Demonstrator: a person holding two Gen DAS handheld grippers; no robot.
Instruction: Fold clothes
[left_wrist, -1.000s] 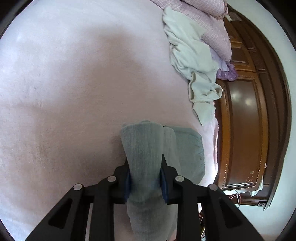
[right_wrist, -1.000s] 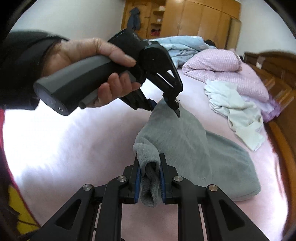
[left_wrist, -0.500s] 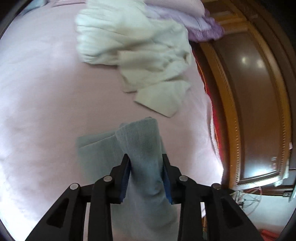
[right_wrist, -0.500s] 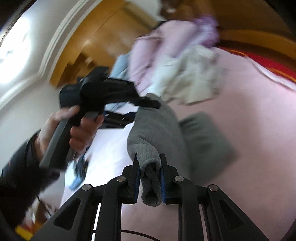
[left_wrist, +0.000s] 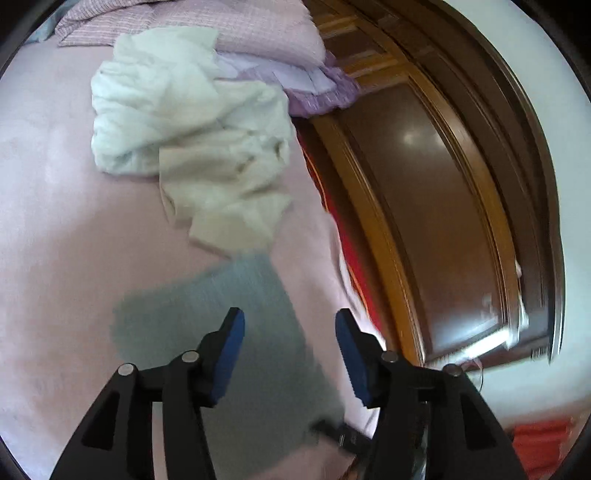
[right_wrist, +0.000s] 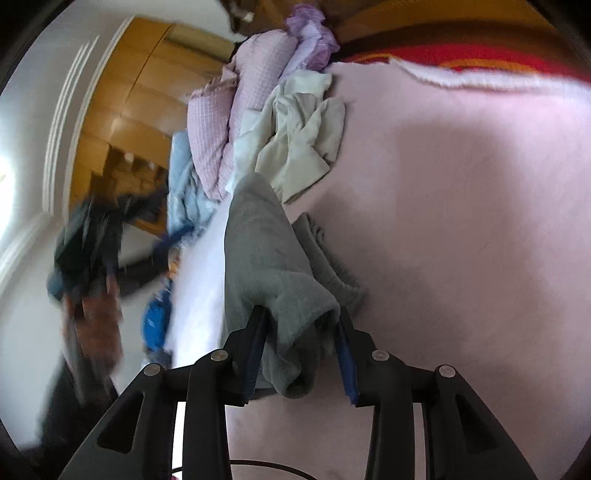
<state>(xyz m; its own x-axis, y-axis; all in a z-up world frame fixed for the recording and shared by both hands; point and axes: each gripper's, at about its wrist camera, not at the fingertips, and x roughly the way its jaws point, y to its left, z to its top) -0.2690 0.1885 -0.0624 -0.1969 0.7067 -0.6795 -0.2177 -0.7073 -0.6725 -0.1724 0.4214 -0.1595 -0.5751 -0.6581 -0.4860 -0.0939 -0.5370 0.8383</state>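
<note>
On a bed covered with a pale pink plush blanket (left_wrist: 55, 229), the left gripper (left_wrist: 290, 341) hovered with its blue-padded fingers (left_wrist: 231, 345) spread apart and nothing between them; its jaws had just been opening. Below and beyond them, a folded grey knitted garment (left_wrist: 207, 317) lay flat on the blanket, blurred in the left wrist view, close to the bed's edge beside a dark brown wooden bed frame panel (left_wrist: 436, 221).

In the right wrist view, the right gripper (right_wrist: 301, 339) also showed fingers (right_wrist: 255, 354) that had just been opening, now standing apart, with a bunched end of the grey garment (right_wrist: 266, 258) draped loosely between them. The cloth touched the left finger, while a gap showed beside the right one, so the pads no longer pressed it from both sides. The rest of the garment trailed away from the gripper across the blanket.

Just past the grey garment lay a crumpled cream-white cloth (left_wrist: 192, 125), its nearest corner almost meeting the grey fabric. Behind that, a pink checked quilt (left_wrist: 207, 22) was heaped together with a lilac ruffled fabric (left_wrist: 321, 92). A light blue crumpled cloth (right_wrist: 183, 192) lay next to the quilt in the right wrist view, with a honey-coloured wooden wardrobe (right_wrist: 133, 122) in the background. At the left of that view, a blurred dark shape with a hand (right_wrist: 96, 317) was visible, too smeared to make out clearly.
</note>
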